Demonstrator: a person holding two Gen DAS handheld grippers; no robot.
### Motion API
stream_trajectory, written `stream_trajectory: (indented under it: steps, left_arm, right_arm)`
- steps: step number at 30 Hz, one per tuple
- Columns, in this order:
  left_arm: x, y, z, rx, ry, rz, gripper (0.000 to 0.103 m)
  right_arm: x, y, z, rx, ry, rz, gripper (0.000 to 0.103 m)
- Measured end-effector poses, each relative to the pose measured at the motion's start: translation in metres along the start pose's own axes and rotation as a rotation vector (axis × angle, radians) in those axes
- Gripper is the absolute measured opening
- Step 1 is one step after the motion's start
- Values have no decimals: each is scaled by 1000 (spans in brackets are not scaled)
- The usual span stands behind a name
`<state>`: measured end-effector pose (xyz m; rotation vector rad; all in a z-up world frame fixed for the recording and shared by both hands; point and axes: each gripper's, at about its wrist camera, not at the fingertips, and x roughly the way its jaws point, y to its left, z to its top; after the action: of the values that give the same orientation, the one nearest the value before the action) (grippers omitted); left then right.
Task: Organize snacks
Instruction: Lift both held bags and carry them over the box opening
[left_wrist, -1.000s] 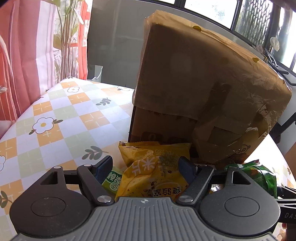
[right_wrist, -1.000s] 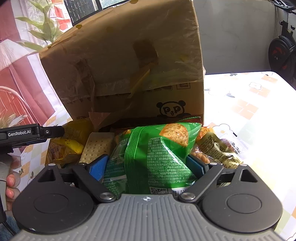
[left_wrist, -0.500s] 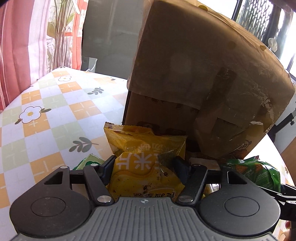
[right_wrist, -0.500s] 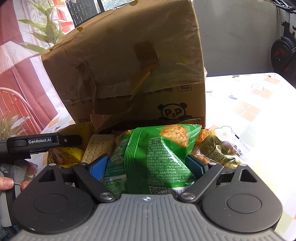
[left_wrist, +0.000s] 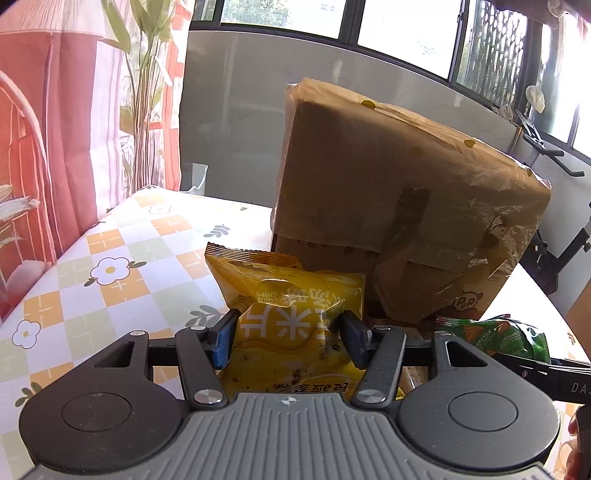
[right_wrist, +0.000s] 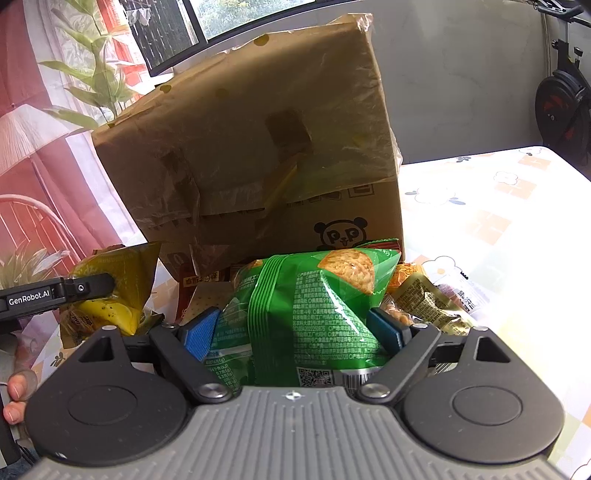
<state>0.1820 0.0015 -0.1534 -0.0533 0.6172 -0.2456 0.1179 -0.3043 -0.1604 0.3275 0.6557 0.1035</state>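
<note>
Flowers and orange squares cover the tablecloth (left_wrist: 122, 266) under the cardboard box (left_wrist: 399, 206). In front of the box, the left gripper (left_wrist: 286, 341) has just squeezed onto the yellow chip bag (left_wrist: 291, 314); the right gripper (right_wrist: 295, 328) holds the green cracker bag (right_wrist: 314, 302). Windows (left_wrist: 406, 26) shine behind the box.

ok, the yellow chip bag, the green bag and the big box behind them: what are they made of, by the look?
Yellow chip bag: thin glossy plastic film, it seems; it creases and dents between the left tool's pads.
Green bag: the same kind of film, shiny, with a crimped ribbed seam.
Big box: brown cardboard, matte, patched with wrinkled clear tape that glints.
</note>
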Motion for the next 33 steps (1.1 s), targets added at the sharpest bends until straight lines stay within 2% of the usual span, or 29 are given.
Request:
stream_trajectory:
  steps: [10,16,21,27,33]
  left_arm:
    - [-23,-6,2,16,-41,12,61]
    - [-47,-8,13,36,-96,-1,61]
    - [-73,-13,39,73,-176,-22,61]
    - [-85,-28,78,128,-254,-35,61]
    - [-71,-42,118,118,-250,-98,61]
  right_arm:
    - [-19,5,1,-5,-46,14,87]
    - [-38,7,9,-15,-95,36,86]
    - [-70,6,31,-18,-182,52,86]
    - [-95,12,69,-39,-277,74,86]
    - [-93,22,112,-96,-327,91,86]
